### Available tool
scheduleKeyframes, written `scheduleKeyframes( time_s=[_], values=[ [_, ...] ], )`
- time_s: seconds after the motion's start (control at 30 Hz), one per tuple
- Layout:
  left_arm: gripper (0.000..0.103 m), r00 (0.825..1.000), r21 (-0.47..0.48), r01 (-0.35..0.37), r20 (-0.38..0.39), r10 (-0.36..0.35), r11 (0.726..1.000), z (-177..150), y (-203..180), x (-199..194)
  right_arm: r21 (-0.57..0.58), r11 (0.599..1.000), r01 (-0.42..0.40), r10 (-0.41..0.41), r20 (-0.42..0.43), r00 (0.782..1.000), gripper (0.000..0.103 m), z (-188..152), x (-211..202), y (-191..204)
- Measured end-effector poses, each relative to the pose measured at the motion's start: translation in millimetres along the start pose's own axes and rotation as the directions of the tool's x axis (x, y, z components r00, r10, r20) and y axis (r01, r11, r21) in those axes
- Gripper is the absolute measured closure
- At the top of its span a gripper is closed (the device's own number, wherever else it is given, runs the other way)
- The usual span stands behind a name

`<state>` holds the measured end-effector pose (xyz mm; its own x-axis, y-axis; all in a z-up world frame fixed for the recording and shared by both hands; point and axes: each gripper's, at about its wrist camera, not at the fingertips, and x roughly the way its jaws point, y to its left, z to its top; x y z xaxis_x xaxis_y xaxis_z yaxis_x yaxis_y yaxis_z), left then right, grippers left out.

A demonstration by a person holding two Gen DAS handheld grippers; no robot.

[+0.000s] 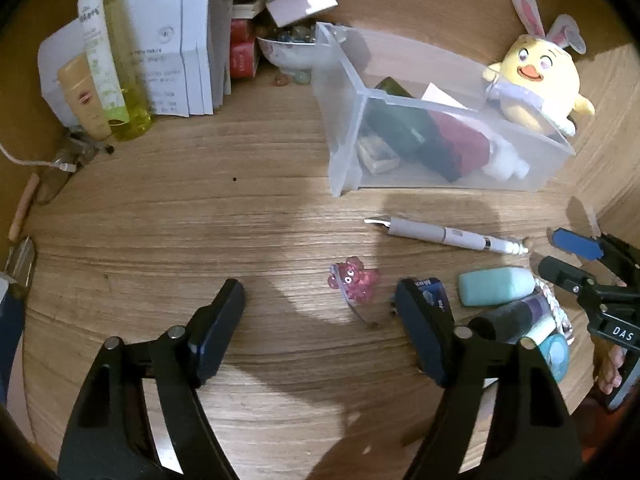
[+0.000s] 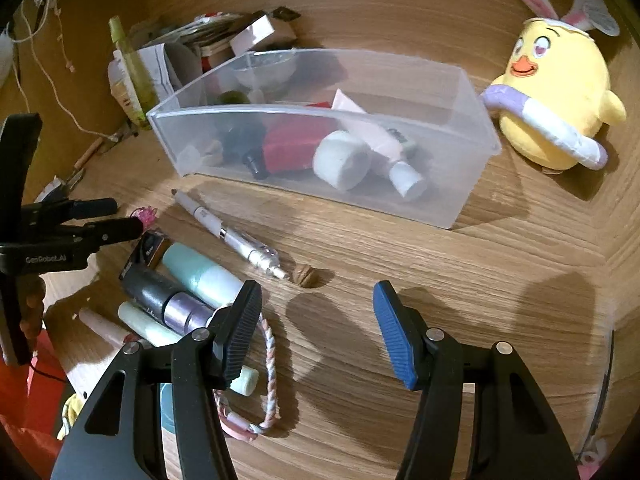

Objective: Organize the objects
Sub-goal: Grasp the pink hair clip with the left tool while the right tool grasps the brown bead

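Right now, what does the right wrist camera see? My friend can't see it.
The open right gripper hovers over a wooden table, holding nothing. Behind it, a clear bin holds small items; a white pen lies in front, and a yellow chick plush sits beside it.

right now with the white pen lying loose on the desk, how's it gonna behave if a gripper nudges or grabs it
The white pen looks like a rigid, slim cylinder lying flat on the wooden desk, so a sideways nudge would probably roll it, though its clip may check that. Its smooth barrel could slip between the pads. It seems light, so lifting should be easy; gripping across the middle probably avoids tilting.
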<state>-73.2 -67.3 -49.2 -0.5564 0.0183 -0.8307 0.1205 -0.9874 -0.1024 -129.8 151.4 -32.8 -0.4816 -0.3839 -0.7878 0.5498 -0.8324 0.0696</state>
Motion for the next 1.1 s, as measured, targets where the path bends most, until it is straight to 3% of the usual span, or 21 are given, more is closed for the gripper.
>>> scheduleKeyframes(
  time_s=[0.3, 0.47, 0.6, 0.7, 0.97, 1.1],
  values=[
    [0.044, 1.000, 0.063, -0.019, 0.015, 0.018, 0.998, -0.3, -10.4, 0.9, -0.014, 1.000, 0.000, 0.000, -0.023, 1.000, 0.072, 5.7, 10.3, 4.6],
    [0.055, 0.999, 0.068, -0.030, 0.032, 0.028, 0.997, 0.1, -9.5, 0.5, 0.001, 1.000, 0.008, -0.008, -0.020, 1.000, 0.079, 8.5, 13.4, 1.7],
    [0.067, 0.998, 0.065, -0.044, 0.051, 0.041, 0.997, -0.1, -8.0, -0.3, 0.018, 1.000, 0.004, -0.003, -0.016, 1.000, 0.089, 10.5, 14.8, 0.1],
    [0.079, 0.998, 0.050, -0.033, 0.055, 0.030, 0.998, 0.0, -4.1, -1.3, 0.018, 1.000, 0.002, -0.002, -0.014, 1.000, 0.090, 10.7, 15.1, 1.2],
    [0.079, 0.998, 0.001, -0.032, 0.056, 0.032, 0.999, 5.7, 1.6, -2.6, 0.028, 1.000, 0.008, -0.009, 0.013, 1.000, 0.091, 13.1, 8.6, 0.7],
    [0.079, 0.995, 0.000, -0.037, 0.094, 0.037, 0.999, 11.5, 0.5, -13.8, 0.049, 0.999, 0.006, -0.008, 0.041, 0.999, 0.091, 16.5, -0.7, -3.5]
  ],
)
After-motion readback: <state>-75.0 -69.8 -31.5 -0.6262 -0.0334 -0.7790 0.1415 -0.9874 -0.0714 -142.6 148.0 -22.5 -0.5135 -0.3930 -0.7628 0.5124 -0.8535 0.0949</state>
